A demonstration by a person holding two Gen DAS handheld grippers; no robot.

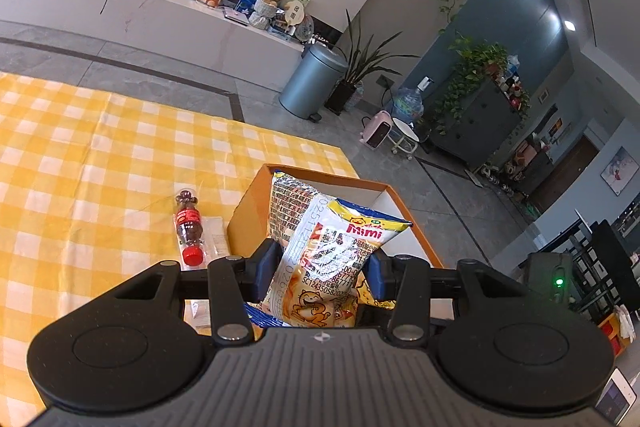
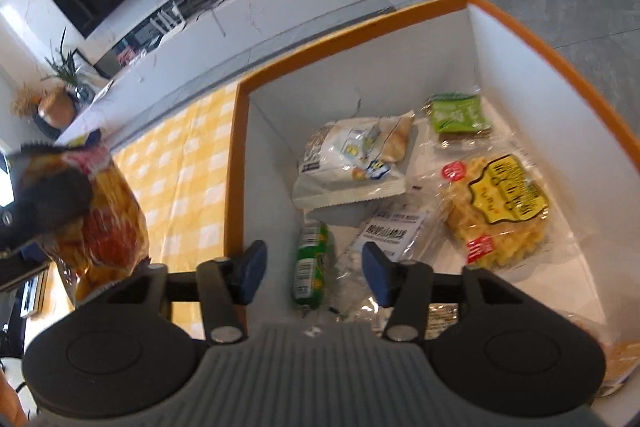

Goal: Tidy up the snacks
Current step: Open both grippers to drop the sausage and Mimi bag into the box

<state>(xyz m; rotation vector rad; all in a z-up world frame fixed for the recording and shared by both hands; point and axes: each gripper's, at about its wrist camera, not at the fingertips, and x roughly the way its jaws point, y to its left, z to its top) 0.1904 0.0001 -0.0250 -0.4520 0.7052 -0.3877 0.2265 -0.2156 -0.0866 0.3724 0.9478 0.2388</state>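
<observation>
Left wrist view: left gripper (image 1: 324,267) clamped on the Mimi bag (image 1: 328,263) should carry it past the orange box (image 1: 412,223) rim at 12 o'clock before letting go, while the right gripper (image 2: 314,273) hangs apart, empty.

I see a glossy, crinkled plastic snack bag (image 1: 320,267) in my left claw (image 1: 322,273), whose pads (image 1: 267,267) look like matt blue rubber. The desk wears soft checked cloth (image 1: 100,147). The box (image 2: 516,39) looks like smooth matt card, and the packets (image 2: 496,211) inside are shiny film.
</observation>
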